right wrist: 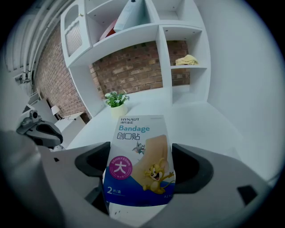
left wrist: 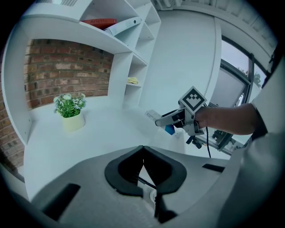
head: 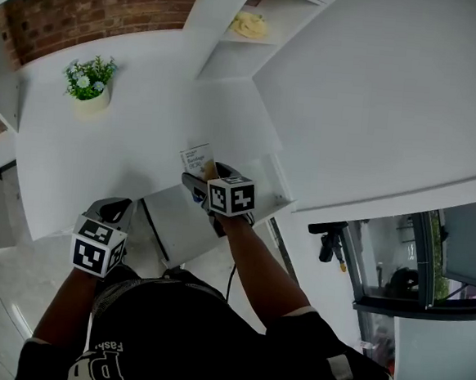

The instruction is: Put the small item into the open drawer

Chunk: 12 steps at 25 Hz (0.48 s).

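1. Right now my right tool (right wrist: 141, 165) is clamped on a flat bandage pack (right wrist: 136, 133), white above and blue below, with a cartoon cat and mouse printed on it; one jaw presses each side of its lower half.
2. The pack stands upright in the tool, its printed face towards the right gripper view's camera, raised off the white tabletop (head: 143, 141) near the front edge.
3. My left tool (left wrist: 142, 156) has its dark jaws brought together with nothing between them, and it hangs by the tabletop's front edge, apart from the right one.
4. A small green plant in a cream pot (head: 89, 81) sits at the back of the tabletop by the brick wall.
5. A crumpled yellow cloth (head: 249, 24) lies on a white shelf.
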{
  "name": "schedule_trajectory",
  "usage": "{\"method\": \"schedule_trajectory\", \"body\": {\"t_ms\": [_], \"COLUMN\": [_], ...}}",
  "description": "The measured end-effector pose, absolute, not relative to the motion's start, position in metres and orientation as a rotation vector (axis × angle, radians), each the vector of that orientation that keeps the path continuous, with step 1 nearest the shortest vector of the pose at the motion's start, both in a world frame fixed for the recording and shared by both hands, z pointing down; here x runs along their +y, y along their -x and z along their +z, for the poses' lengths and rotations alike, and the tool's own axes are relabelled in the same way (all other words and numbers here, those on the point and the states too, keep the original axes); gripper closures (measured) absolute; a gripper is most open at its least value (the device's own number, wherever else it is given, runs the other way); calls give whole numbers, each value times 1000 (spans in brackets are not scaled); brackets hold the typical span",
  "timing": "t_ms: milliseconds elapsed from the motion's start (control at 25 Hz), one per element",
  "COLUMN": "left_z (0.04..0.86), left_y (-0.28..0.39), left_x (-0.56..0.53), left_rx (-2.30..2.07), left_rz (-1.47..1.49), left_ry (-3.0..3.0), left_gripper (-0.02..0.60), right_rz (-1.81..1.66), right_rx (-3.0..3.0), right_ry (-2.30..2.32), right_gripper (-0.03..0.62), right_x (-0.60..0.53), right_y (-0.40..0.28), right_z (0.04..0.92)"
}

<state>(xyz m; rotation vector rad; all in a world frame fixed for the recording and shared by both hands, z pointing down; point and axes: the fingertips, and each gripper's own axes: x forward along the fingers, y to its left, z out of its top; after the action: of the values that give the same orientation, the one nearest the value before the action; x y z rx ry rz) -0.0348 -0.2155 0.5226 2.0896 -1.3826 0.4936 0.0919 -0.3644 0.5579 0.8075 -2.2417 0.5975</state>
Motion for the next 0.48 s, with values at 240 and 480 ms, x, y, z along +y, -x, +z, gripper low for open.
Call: {"method": "schedule_trajectory", "body": {"t_ms": [240,480], "left_z": [530,541], "left_y": [19,4], "left_x": [-216,-215], "left_rx": [-1370,-1320], "left_rz": [514,561], "left_ry": [-2092,-2109], "left_gripper": [565,565], "right_rz": [658,724], "right_rx": [-2183,-2094], "right_ry": [-781,-770], "right_gripper": [161,161], "right_x": [-336,-305], "right_y": [-114,-137], "right_z": [593,638]}}
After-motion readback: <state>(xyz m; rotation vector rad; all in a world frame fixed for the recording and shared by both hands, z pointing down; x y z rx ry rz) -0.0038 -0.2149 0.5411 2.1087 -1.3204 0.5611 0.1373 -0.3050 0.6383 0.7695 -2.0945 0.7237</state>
